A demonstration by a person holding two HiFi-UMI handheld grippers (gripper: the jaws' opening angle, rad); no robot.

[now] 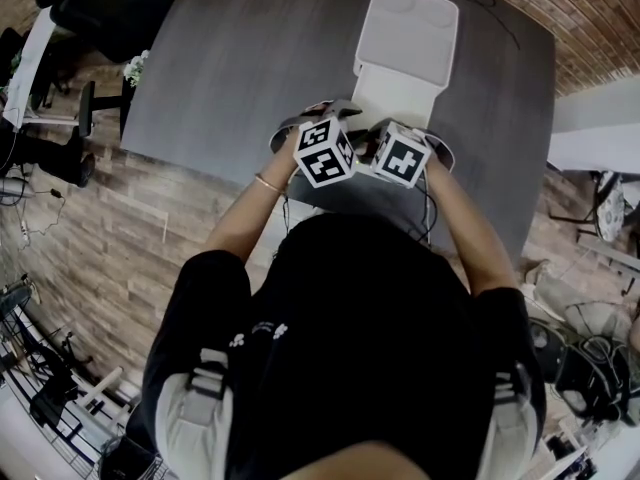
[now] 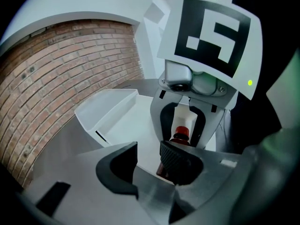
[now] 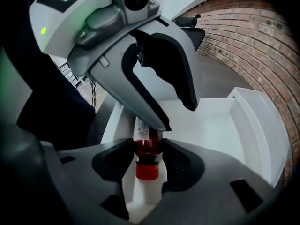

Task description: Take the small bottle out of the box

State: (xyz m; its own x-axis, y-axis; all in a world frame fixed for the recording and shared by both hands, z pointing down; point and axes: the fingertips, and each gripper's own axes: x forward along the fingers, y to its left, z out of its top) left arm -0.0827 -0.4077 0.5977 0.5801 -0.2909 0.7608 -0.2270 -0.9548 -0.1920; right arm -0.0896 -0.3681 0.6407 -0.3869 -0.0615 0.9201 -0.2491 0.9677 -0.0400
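Observation:
The small bottle (image 3: 147, 146), dark red with a red cap (image 3: 147, 170) and a white label, lies in a narrow slot of the open white box (image 3: 253, 121). My right gripper (image 3: 147, 165) is shut on it, with both jaws against its body just behind the cap. My left gripper (image 2: 149, 165) faces the right one from the other side, open, with nothing between its jaws. Its right jaw covers part of the bottle (image 2: 181, 134). In the head view both marker cubes meet over the box (image 1: 400, 88) near the table's front edge.
The box's lid (image 1: 408, 26) lies folded back on the grey table (image 1: 250, 58). A black chair (image 1: 100, 8) stands at the far left on the wooden floor. A brick wall (image 2: 70, 78) rises beyond the table. Cables and gear (image 1: 585, 358) lie to the right.

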